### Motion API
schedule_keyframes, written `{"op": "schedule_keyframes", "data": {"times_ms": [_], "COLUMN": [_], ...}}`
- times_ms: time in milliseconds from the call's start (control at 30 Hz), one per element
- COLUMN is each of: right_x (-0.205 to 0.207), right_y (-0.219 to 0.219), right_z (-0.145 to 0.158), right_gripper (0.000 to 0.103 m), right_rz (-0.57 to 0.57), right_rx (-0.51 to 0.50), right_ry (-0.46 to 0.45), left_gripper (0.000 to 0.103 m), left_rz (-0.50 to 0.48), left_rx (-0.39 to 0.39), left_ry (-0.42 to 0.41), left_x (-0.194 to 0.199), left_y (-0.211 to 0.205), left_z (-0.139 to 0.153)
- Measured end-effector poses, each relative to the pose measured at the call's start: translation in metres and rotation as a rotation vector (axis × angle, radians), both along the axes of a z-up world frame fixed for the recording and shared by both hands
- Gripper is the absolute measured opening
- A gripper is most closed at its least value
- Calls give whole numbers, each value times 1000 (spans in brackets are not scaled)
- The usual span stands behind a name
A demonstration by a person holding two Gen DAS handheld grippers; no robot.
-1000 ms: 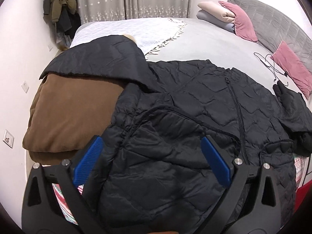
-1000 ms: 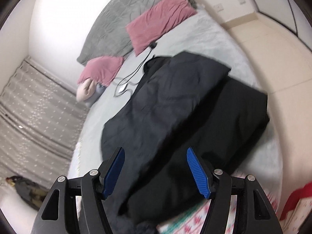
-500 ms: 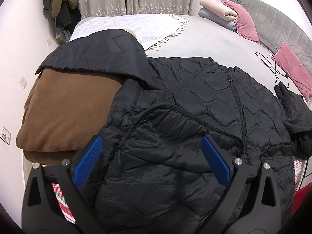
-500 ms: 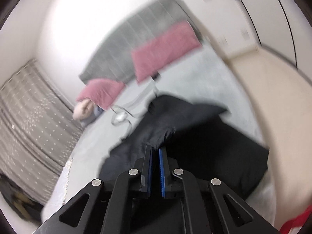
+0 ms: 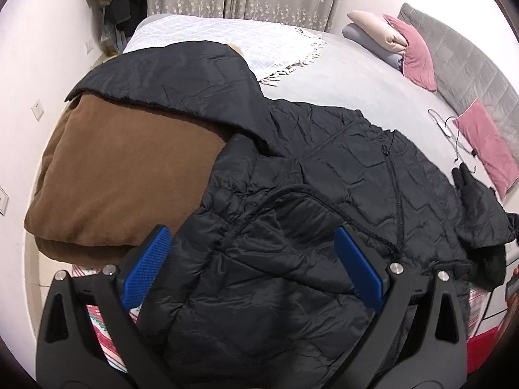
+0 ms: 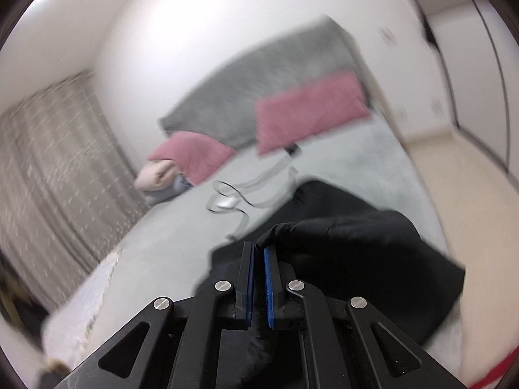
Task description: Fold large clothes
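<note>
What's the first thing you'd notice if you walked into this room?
A big black puffy jacket spread over the near end of the grey bed, partly lying on a brown folded blanket. The right gripper pinches its black fabric. Pink pillows lean against the grey headboard.

the black jacket (image 5: 292, 259) is made of quilted cloth with a slight sheen and fine creases. the brown blanket (image 5: 129, 175) is seen as soft, matt fleece. the bed sheet (image 5: 340, 77) is plain, smooth grey cloth. the left gripper (image 5: 256, 265) is formed of matt black plastic, with ribbed blue pads (image 5: 146, 265) and bright metal screws (image 5: 396, 267).
</note>
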State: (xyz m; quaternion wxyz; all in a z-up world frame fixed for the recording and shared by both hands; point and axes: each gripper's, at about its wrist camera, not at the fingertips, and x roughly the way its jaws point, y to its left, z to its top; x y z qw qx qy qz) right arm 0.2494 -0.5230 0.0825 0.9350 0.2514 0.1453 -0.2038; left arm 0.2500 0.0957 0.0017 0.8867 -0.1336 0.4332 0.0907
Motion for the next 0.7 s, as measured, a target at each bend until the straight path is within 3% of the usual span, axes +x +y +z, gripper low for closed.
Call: {"op": "schedule_keyframes", "data": {"times_ms": [133, 300, 467, 600, 700], "right_x": [25, 59, 77, 82, 85], "right_y": [92, 243, 387, 451, 471], "right_z": [36, 37, -33, -104, -148], "right_gripper": [5, 5, 5, 5, 5], "right_rz": [99, 340, 633, 791, 912], "right_rx": [-264, -593, -842, -939, -959], "right_ry": [-23, 8, 120, 246, 350], "left_gripper": [100, 100, 100, 100, 100], "left_rz": [-13, 10, 47, 61, 67], "left_rx": [-22, -41, -95, -153, -184], "left_ry": [8, 8, 23, 36, 41], "left_x": [0, 1, 2, 1, 1], "left_y": [0, 6, 20, 31, 36], "left_z": [0, 0, -4, -7, -7]}}
